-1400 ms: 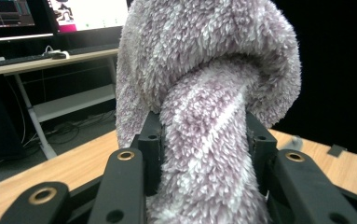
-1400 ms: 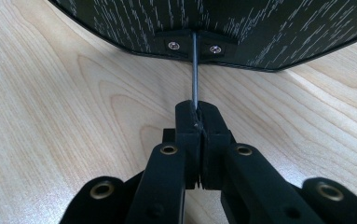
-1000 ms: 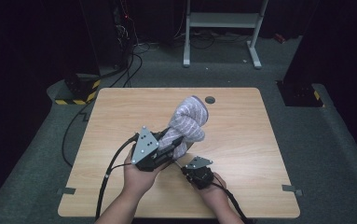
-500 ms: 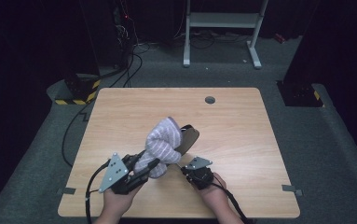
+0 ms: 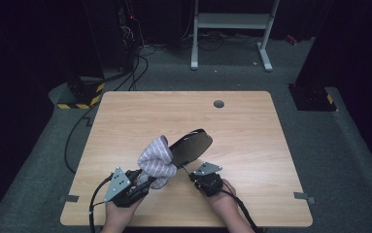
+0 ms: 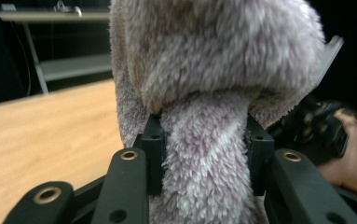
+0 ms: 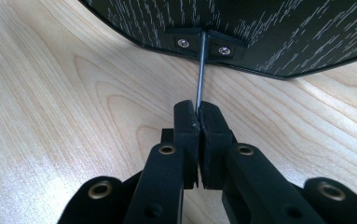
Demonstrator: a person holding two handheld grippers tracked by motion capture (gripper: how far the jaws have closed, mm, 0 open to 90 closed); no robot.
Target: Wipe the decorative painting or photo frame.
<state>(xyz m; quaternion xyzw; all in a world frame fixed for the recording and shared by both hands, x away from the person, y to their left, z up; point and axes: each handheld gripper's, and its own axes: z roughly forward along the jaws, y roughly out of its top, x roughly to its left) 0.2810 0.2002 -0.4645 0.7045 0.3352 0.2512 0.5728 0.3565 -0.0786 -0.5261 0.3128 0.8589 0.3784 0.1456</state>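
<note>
Two grippers at the near edge of a wooden table [image 5: 125, 116], one holding a fluffy cloth, the other a dark oval panel by its rod.

In the left gripper view the left gripper [image 6: 203, 154] has its jaws clamped on a bunched neck of the pale lilac cloth [image 6: 213, 70], which billows out above them. In the right gripper view the right gripper [image 7: 198, 126] has its jaws pressed together on a thin metal rod [image 7: 200, 70] screwed into a bracket on the dark oval panel [image 7: 283, 32] (black with fine pale streaks). From the high view the cloth [image 5: 155, 160] touches the panel's [image 5: 192, 145] lower left edge; the panel is tilted above the table, near its front centre.
</note>
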